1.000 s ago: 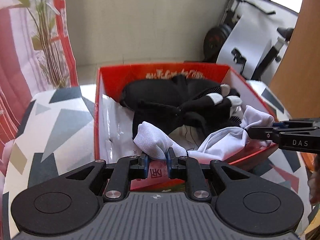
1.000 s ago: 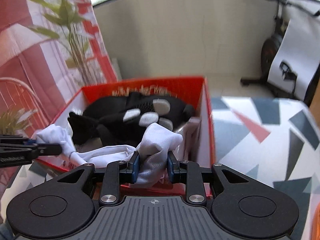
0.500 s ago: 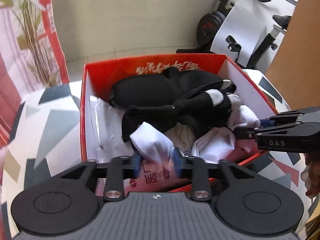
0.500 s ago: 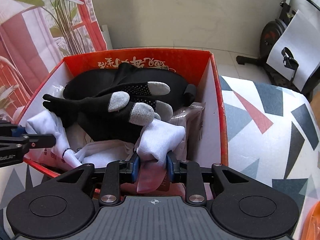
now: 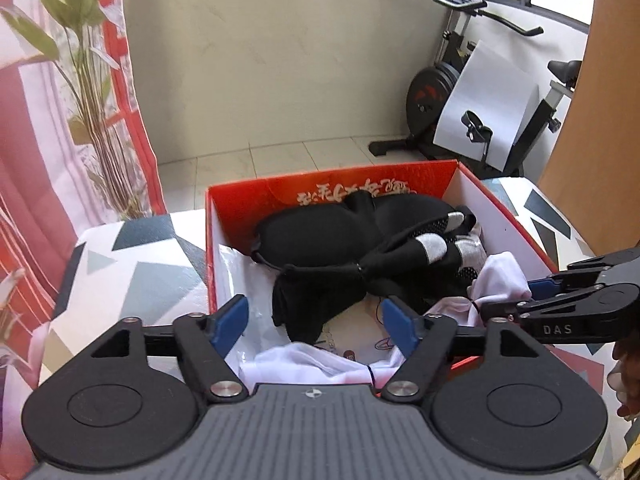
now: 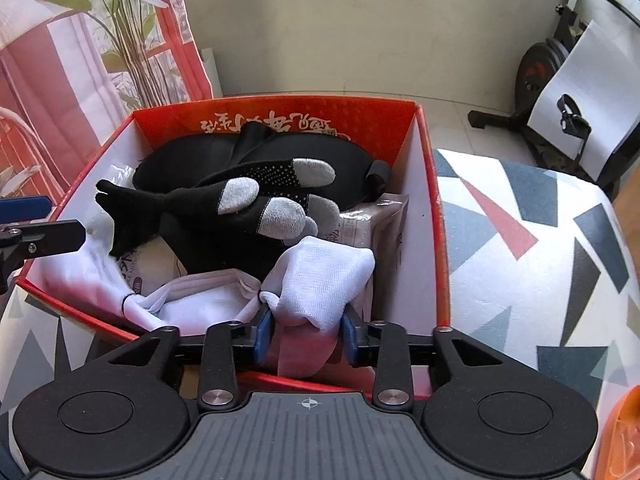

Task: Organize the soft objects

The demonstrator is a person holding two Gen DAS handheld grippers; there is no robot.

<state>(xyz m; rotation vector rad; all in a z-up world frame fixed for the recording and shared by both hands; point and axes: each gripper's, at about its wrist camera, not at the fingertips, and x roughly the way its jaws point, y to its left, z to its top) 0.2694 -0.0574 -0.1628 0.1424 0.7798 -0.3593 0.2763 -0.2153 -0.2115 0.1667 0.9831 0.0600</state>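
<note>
White cloth (image 6: 320,280) sits between the opening right tongs (image 6: 306,334); left tongs (image 5: 314,320) open wider, empty.

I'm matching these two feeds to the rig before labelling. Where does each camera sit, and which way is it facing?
Left wrist: on the left gripper, looking forward and down into the red box; its jaws are opening, clear of the white cloth; right gripper at the right edge.
Right wrist: on the right gripper, facing the same box from its other near corner; jaws opening around the cloth.
Shared: box, black gloves, cloth.
</note>
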